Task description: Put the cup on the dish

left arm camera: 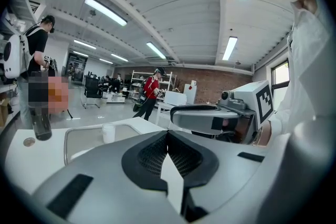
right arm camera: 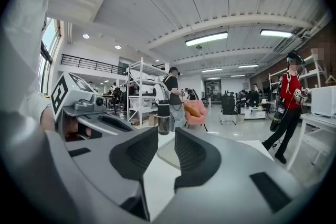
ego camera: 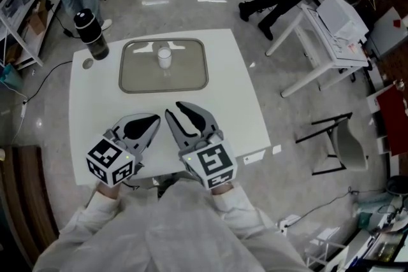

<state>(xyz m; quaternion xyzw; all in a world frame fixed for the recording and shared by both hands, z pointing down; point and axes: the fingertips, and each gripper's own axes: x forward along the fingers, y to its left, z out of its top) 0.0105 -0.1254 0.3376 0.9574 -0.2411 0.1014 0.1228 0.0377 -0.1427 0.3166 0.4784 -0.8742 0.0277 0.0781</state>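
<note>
a small white cup stands upright inside the grey rectangular dish at the far side of the white surface, with a dark bottle just off the dish's left corner. at the near edge, well apart from the dish, a person holds the left claw clenched tip to tip on nothing, while the right claw beside it stands partly released, a narrow gap between its jaws and nothing in it.
</note>
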